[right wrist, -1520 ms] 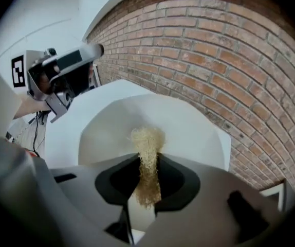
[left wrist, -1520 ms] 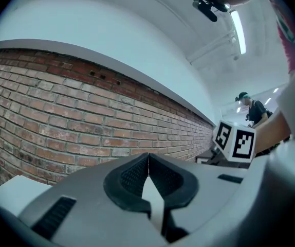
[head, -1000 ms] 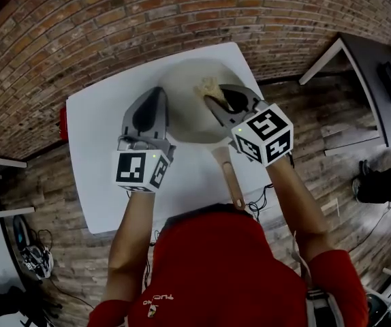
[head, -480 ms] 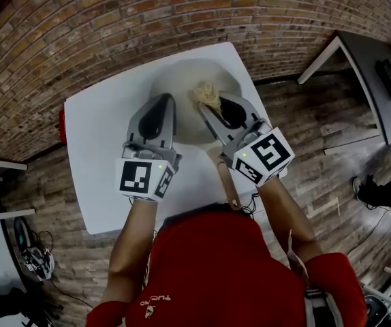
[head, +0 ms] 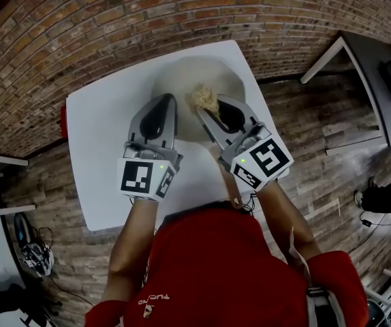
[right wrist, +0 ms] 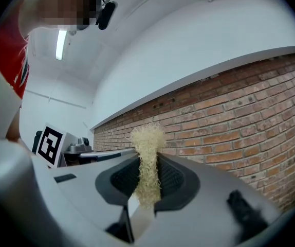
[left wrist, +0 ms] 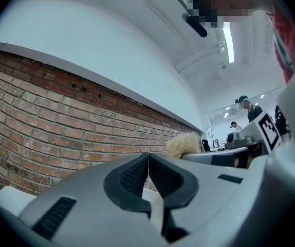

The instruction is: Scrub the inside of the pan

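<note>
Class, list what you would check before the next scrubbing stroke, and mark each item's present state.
1. Scrubber clamped between the right gripper's jaws: ok.
2. Scrubber over the inside of the pan: ok.
3. Scrubber pressed against the pan's bottom: cannot tell.
4. Left gripper steadying the pan: not ok; its jaws are shut on nothing and the handle is unheld.

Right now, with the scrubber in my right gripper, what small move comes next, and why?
Probably tip the right gripper down and press the scrubber onto the pan floor: its jaws clamp the scrubber over the pan, yet its view shows brick wall, not pan.
</note>
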Demonstrator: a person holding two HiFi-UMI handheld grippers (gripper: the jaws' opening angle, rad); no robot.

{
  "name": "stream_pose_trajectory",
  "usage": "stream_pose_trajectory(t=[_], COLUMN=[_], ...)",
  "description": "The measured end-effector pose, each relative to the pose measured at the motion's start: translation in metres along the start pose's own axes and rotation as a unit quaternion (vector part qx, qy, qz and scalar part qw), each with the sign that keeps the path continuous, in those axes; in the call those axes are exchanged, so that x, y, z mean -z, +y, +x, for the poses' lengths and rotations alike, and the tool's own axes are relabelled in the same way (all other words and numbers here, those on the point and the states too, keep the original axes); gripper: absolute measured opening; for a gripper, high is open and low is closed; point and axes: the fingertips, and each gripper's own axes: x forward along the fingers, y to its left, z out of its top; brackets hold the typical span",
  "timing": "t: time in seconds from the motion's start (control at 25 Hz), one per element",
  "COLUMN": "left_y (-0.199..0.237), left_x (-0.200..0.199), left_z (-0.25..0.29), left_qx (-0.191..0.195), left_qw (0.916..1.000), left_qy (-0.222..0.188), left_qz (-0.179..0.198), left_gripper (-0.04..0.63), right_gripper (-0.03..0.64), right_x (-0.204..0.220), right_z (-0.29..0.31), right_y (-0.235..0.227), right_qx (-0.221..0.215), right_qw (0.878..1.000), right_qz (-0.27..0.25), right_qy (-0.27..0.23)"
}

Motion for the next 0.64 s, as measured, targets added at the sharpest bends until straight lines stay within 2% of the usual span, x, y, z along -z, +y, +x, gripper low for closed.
stream_pose_trajectory(t=[0.64], left_y=[-0.0019], left_x=[0.0060], left_z=[0.0051], left_qx=[0.010], left_qw=[0.9999], left_qy=[0.006], left_qz=[0.000], left_gripper=[0.015], right_gripper=[0.086], right_x=[0.0056], right_z=[-0.0009], right_y=[-0.0041], right_qx=[0.007], right_qw=[1.000], right_qz=[0.004], right_qy=[0.006])
